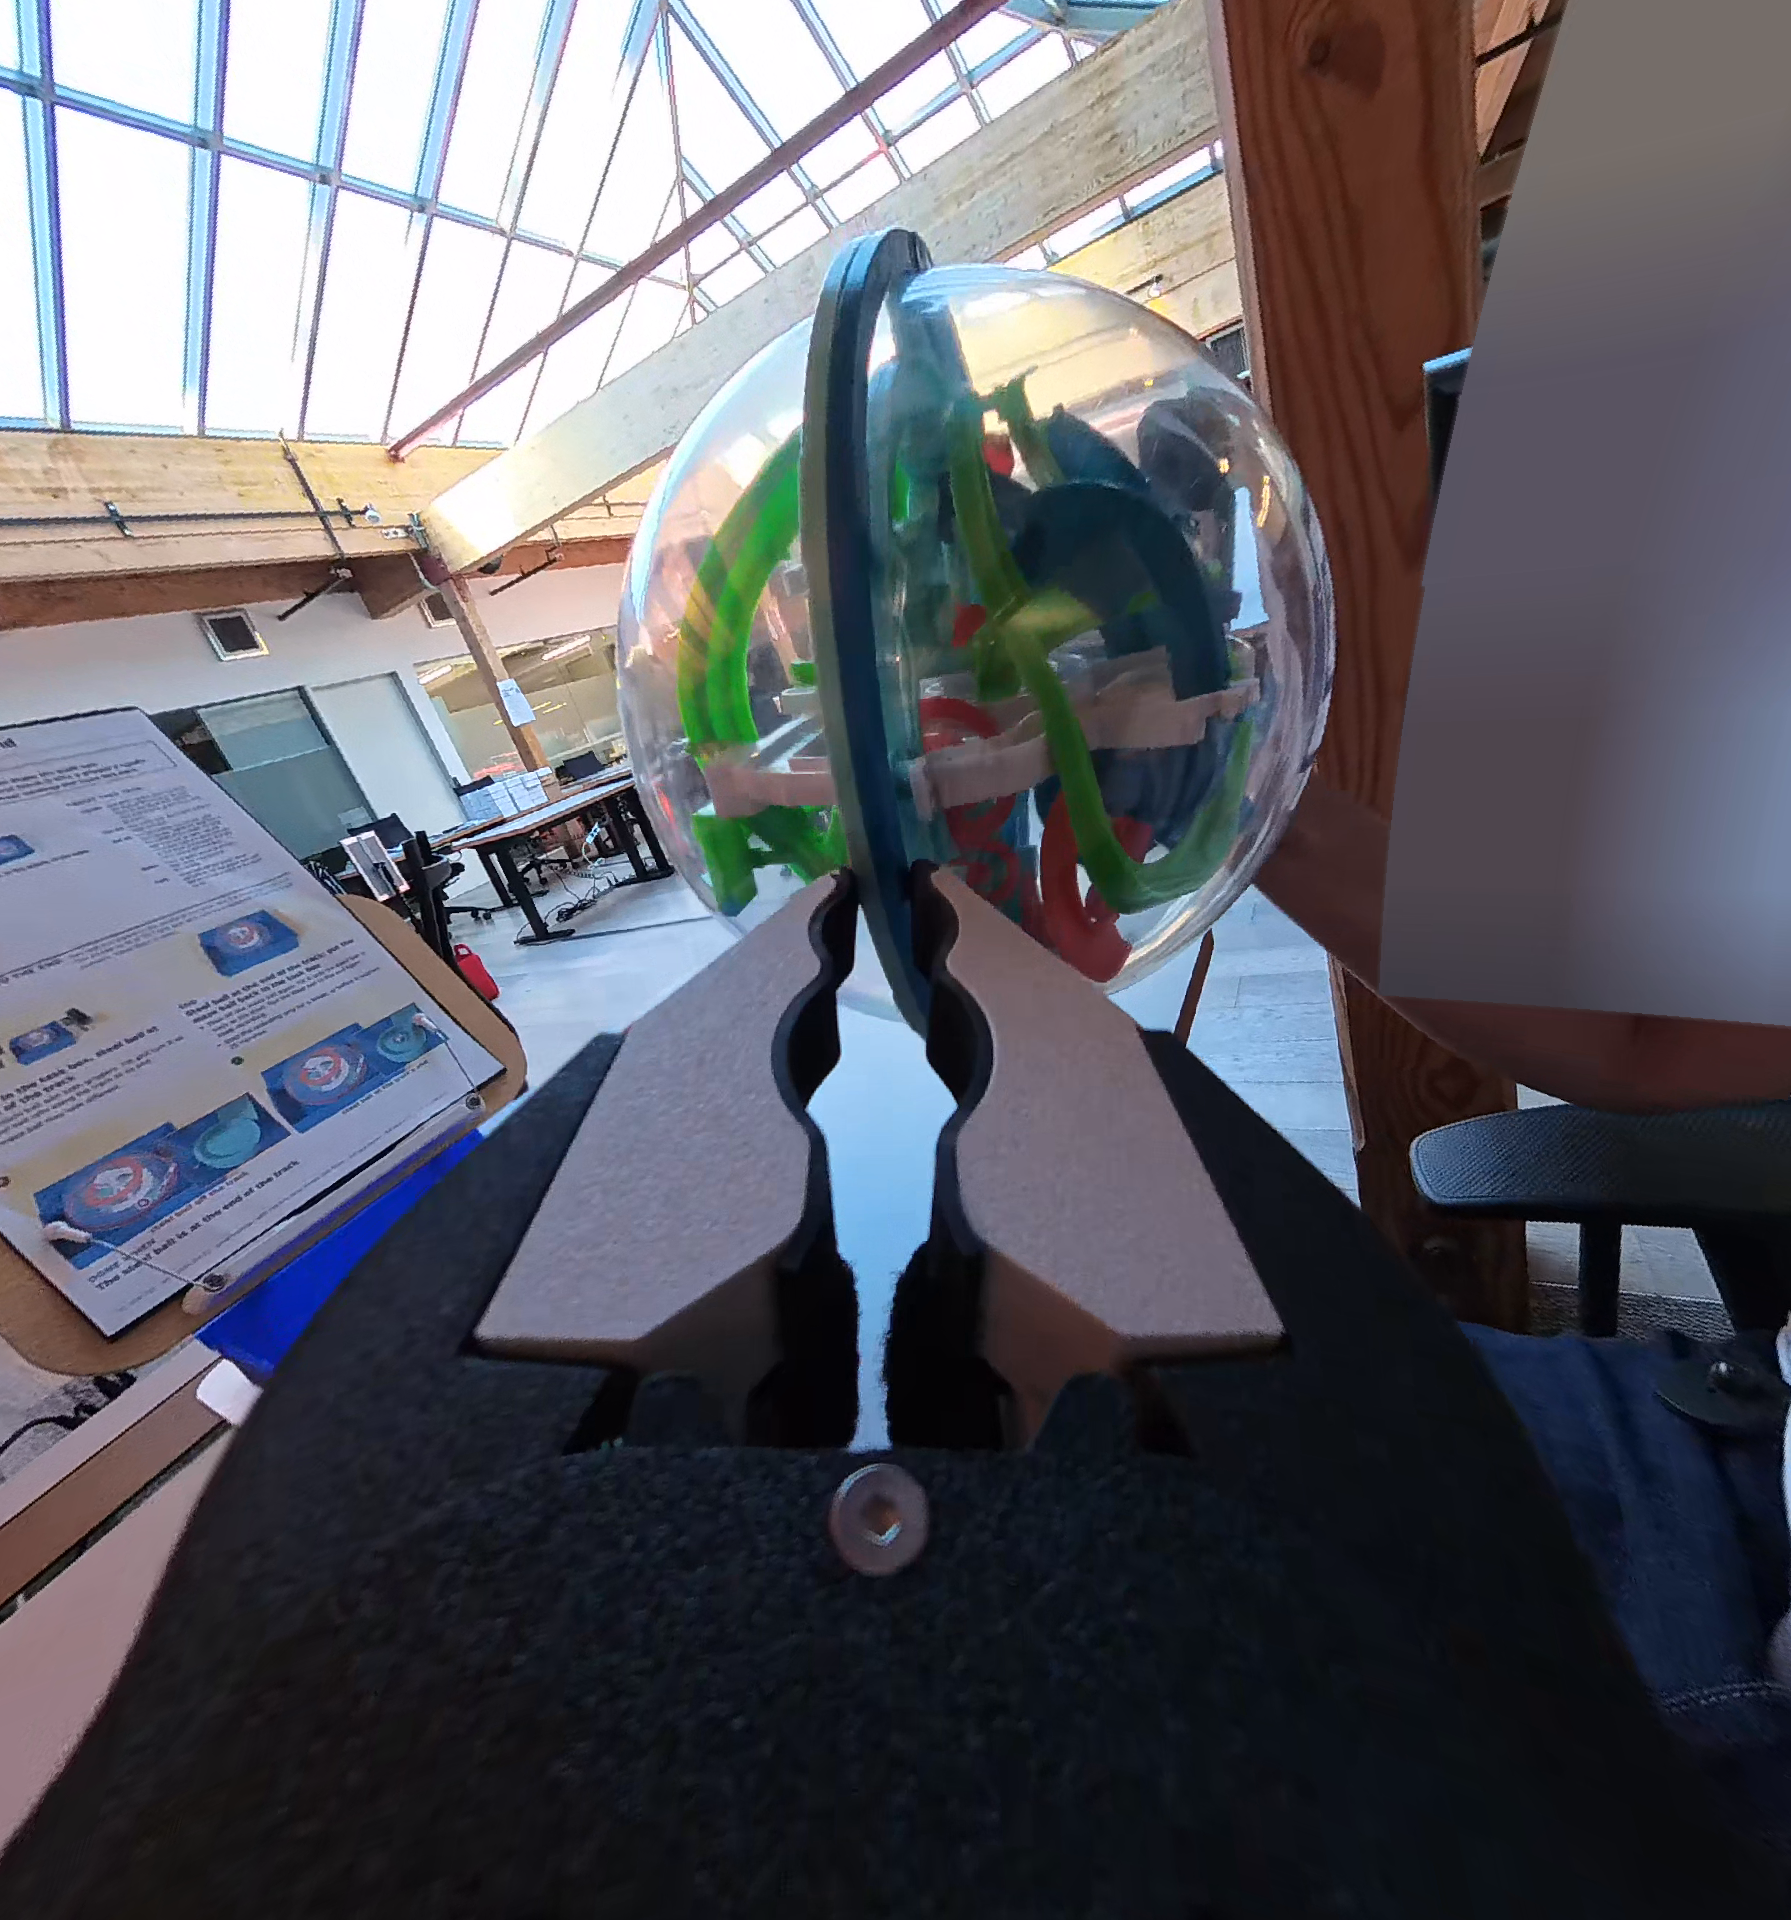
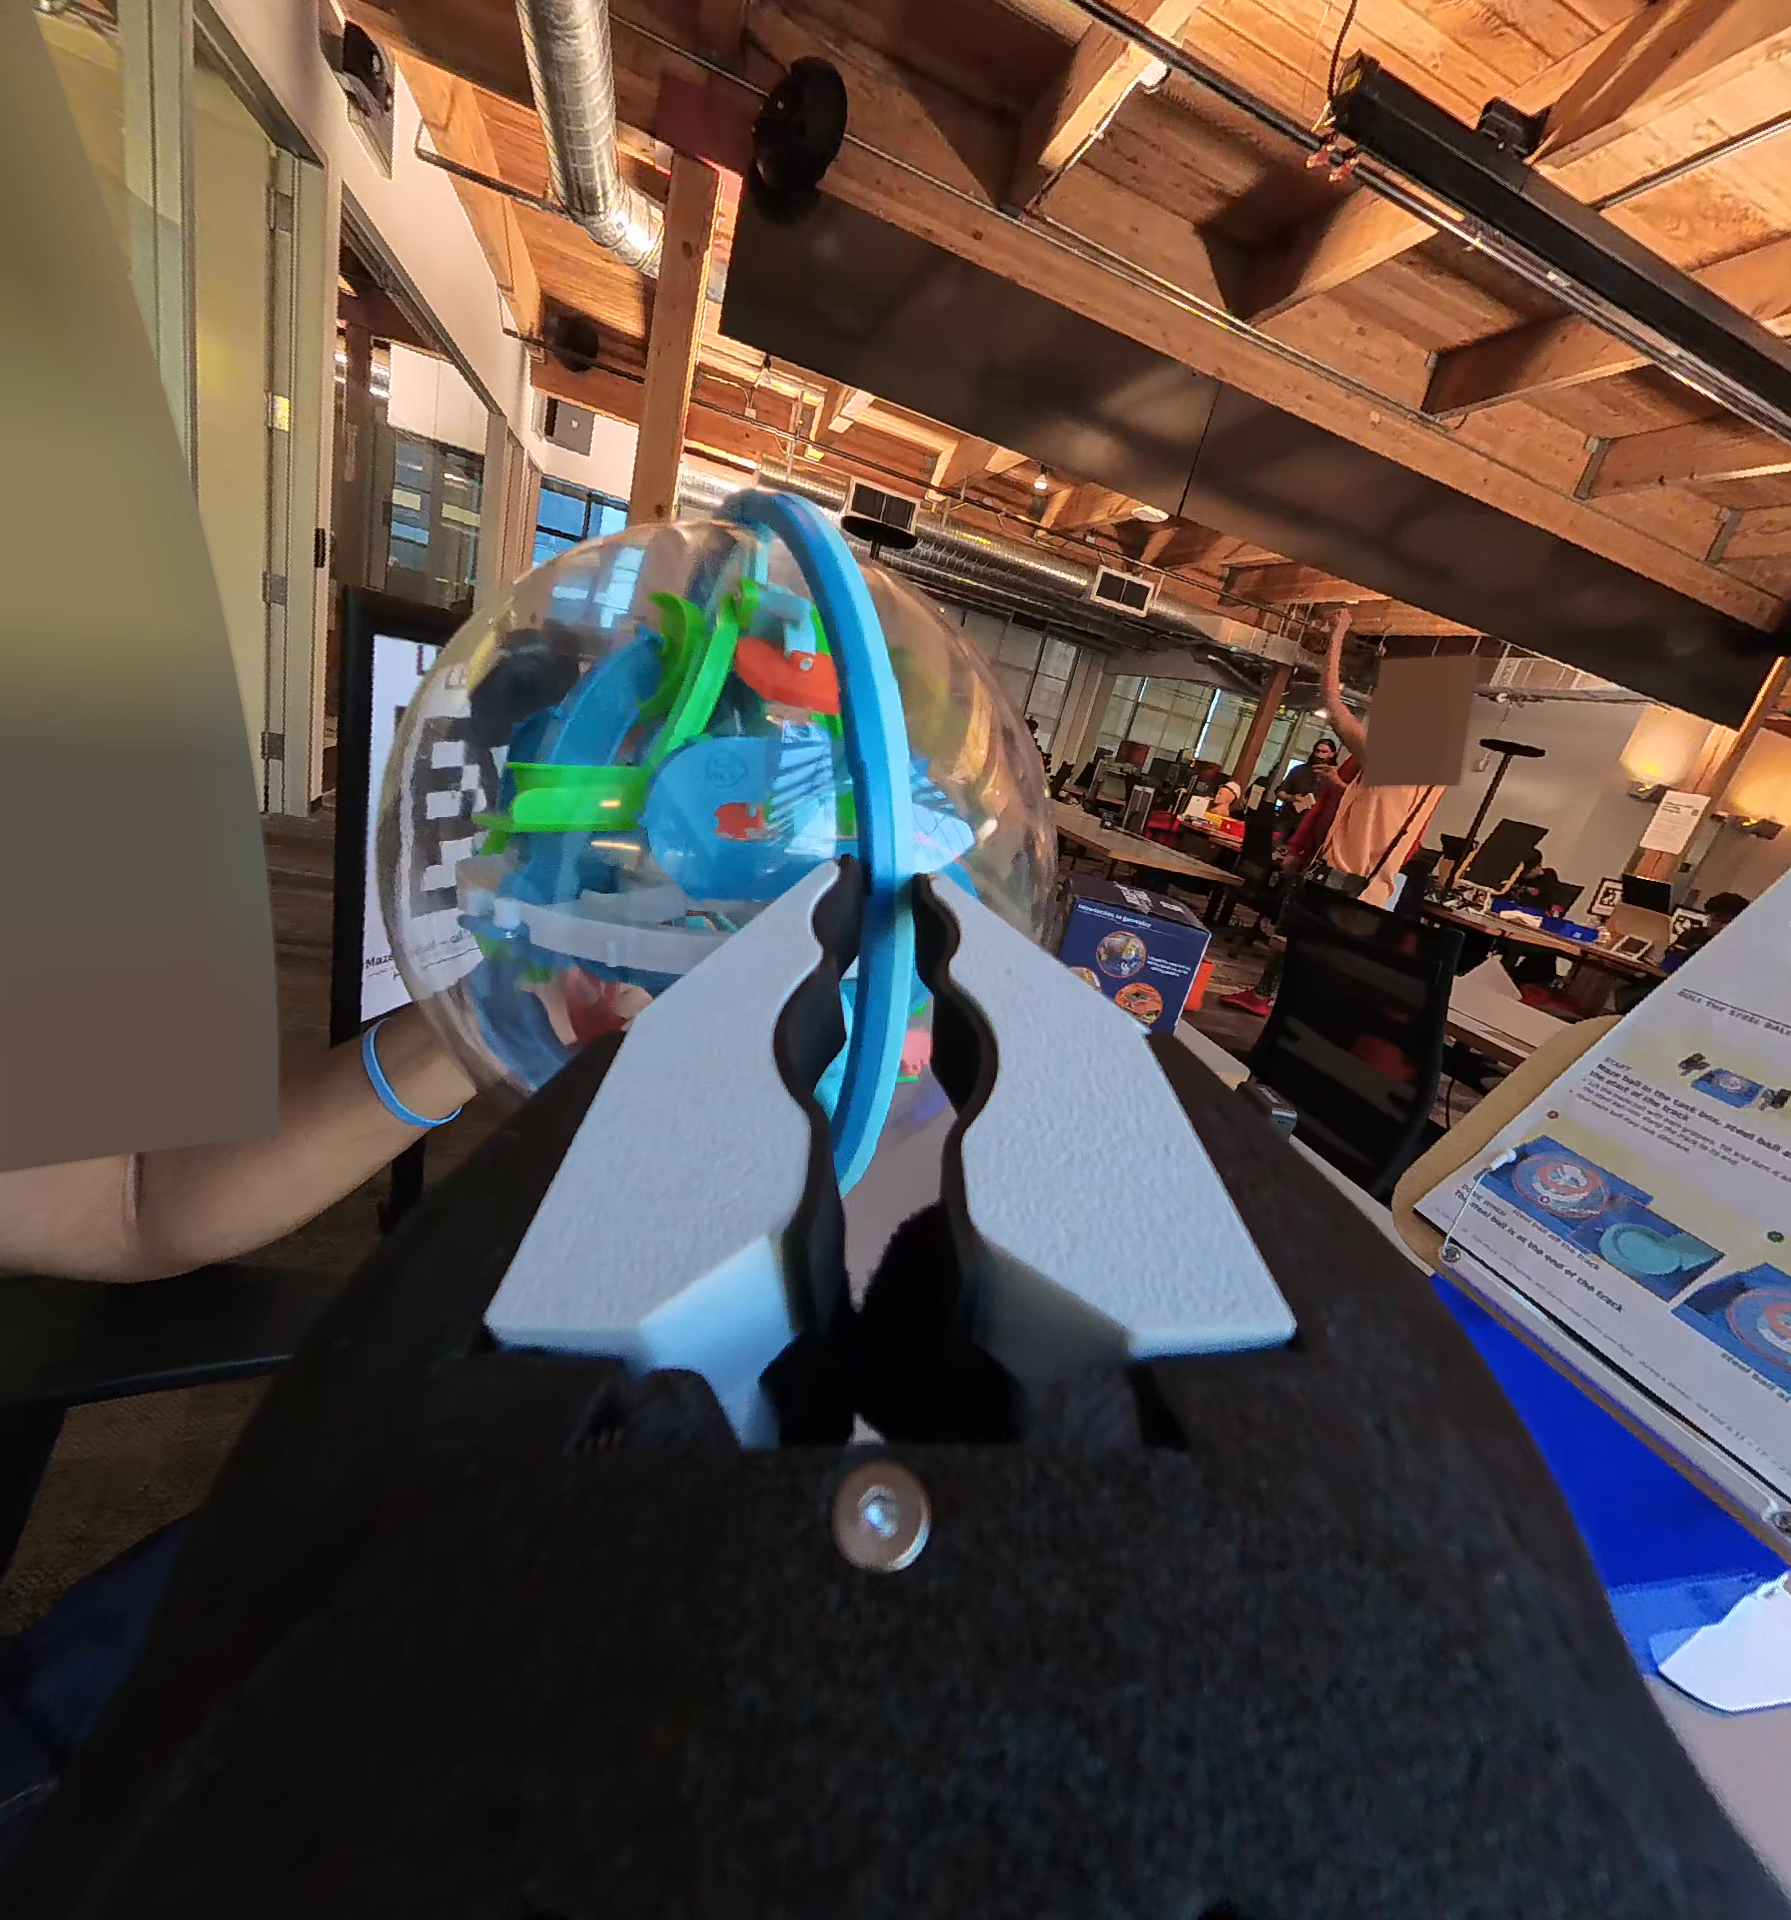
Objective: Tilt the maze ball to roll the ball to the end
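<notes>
The maze ball (image 1: 1057,644) is a clear sphere with green, blue, red and white tracks inside and a blue ring (image 1: 839,644) around its middle. It is held up in the air with the ring standing on edge. My left gripper (image 1: 883,883) is shut on the ring's lower edge. In the right wrist view the maze ball (image 2: 662,810) shows the same way, and my right gripper (image 2: 878,873) is shut on its blue ring (image 2: 875,748). I cannot make out the small steel ball inside.
An instruction sheet on a wooden clipboard stands at the left (image 1: 164,997) and shows at the right in the right wrist view (image 2: 1680,1143). A person's forearm with a blue wristband (image 2: 392,1081) is behind the sphere. A wooden post (image 1: 1348,416) and a black chair (image 1: 1639,1164) are close by.
</notes>
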The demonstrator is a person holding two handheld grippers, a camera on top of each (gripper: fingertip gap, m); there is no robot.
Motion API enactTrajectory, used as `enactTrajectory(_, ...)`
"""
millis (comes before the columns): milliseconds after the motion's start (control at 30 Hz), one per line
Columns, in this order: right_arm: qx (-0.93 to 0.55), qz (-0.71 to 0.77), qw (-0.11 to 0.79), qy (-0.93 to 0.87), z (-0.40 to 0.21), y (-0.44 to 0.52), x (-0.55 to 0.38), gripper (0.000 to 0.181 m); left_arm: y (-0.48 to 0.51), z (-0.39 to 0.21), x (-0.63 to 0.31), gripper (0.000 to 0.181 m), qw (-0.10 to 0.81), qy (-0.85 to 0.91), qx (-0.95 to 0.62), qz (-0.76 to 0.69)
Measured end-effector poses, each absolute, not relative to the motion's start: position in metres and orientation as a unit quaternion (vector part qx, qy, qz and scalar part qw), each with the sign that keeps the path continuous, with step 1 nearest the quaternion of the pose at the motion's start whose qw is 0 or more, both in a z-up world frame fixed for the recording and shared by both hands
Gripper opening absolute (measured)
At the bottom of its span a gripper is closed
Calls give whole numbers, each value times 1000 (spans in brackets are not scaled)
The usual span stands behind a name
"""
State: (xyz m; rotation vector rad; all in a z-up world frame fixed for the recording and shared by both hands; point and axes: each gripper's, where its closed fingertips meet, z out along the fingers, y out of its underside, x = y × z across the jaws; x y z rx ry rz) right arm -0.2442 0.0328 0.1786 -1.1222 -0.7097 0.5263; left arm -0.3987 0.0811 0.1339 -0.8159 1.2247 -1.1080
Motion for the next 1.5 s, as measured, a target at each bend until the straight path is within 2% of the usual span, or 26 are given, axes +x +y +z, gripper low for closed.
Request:
enactTrajectory(933, -496, 216, 772, -335, 186, 14, -249, 9, 75, 138, -398, 8, 607, 532, -336, -486)
enactTrajectory(1500, -512, 205, 769, -323, 181, 19, -243, 9, 89, 118, -386, 8, 590, 536, -362, -484)
